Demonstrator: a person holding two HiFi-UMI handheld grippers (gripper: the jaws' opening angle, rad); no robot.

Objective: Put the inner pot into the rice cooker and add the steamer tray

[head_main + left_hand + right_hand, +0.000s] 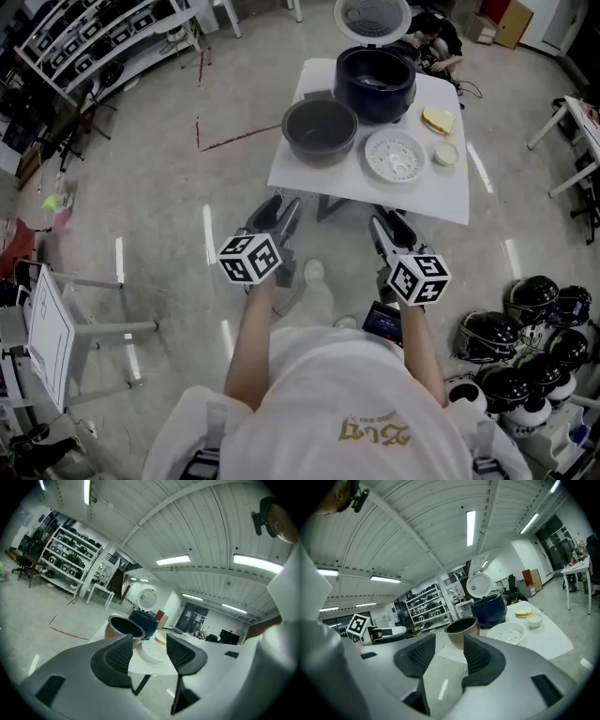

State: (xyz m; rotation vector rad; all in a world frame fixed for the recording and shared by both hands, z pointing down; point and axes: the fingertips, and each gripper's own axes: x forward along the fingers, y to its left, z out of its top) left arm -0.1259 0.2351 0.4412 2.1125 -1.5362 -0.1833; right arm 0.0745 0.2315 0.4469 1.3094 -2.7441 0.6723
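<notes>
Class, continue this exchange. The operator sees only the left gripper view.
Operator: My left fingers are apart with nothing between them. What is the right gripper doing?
Observer: The right gripper is open too, with nothing between its fingers.
Operator: What sits right of the round white perforated steamer tray?
Observer: A small round white bowl.
Operator: Is anything on the floor to my right?
Observer: Yes, a cluster of black helmets.

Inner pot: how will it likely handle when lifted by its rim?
The inner pot looks like rigid metal, so it probably won't flex. Its smooth thin rim may slip. Wide, upright and empty, it seems unlikely to tip.
</notes>
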